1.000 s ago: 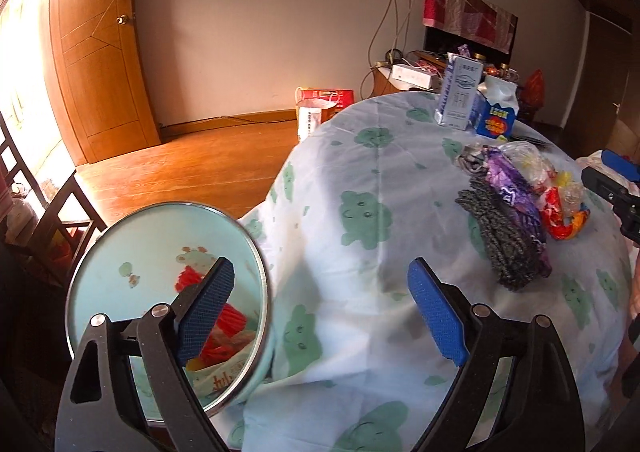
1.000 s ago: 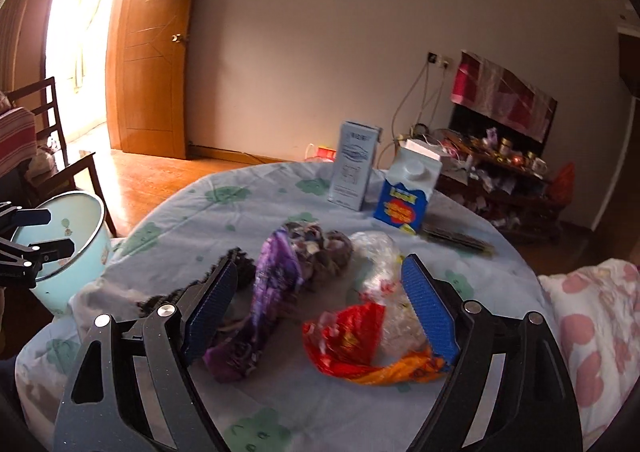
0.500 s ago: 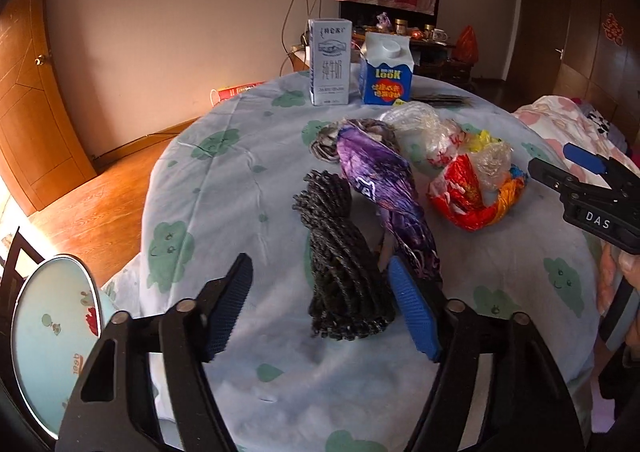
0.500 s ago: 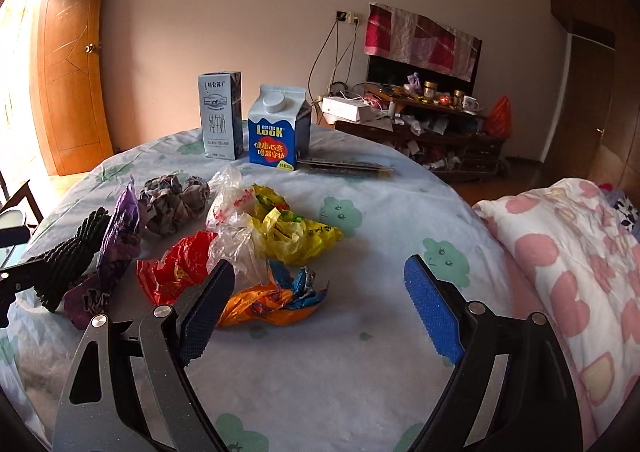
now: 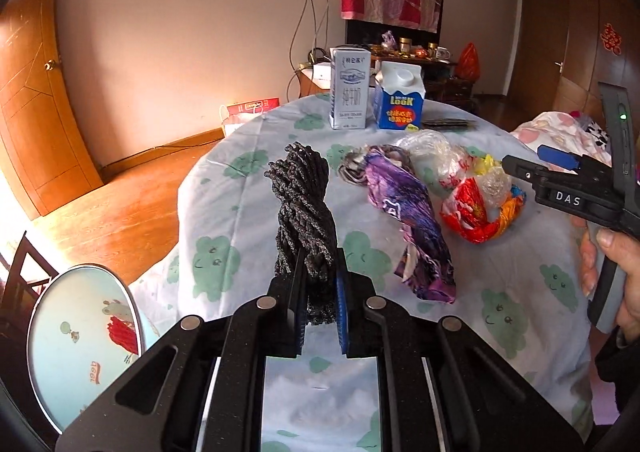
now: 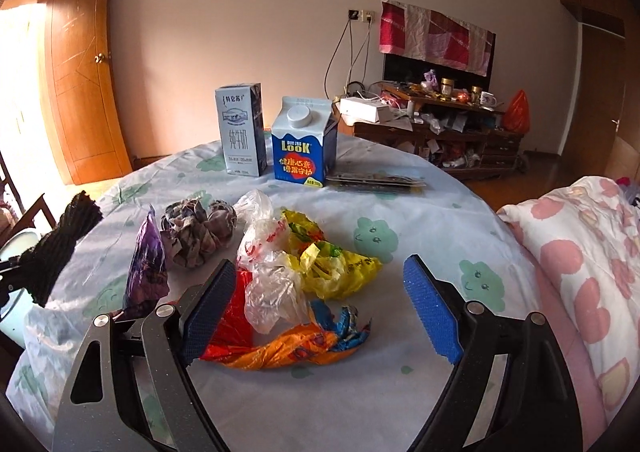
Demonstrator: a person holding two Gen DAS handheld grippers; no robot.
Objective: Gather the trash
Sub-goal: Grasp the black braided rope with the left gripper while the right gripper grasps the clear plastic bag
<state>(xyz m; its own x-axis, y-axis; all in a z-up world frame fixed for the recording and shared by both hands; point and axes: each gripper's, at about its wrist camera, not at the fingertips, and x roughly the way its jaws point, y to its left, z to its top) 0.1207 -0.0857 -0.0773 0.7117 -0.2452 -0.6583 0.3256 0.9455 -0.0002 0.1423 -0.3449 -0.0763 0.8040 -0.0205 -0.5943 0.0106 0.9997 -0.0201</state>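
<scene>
My left gripper is shut on the near end of a black twisted mesh bundle, which stands up from the table; the bundle shows at the left in the right wrist view. A purple wrapper lies to its right. My right gripper is open over a pile of trash: a red and orange wrapper, clear plastic bags, a yellow bag. The right gripper also shows at the right edge of the left wrist view.
A light-blue bin with red trash inside sits on the floor at the left of the table. Two cartons, a grey one and a blue one, stand at the table's far side. A pink-flowered bedcover lies at the right.
My left gripper swung from the bin to the table and shut on the black mesh bundle, lifting its end. My right gripper shifted right over the wrapper pile, still open.
</scene>
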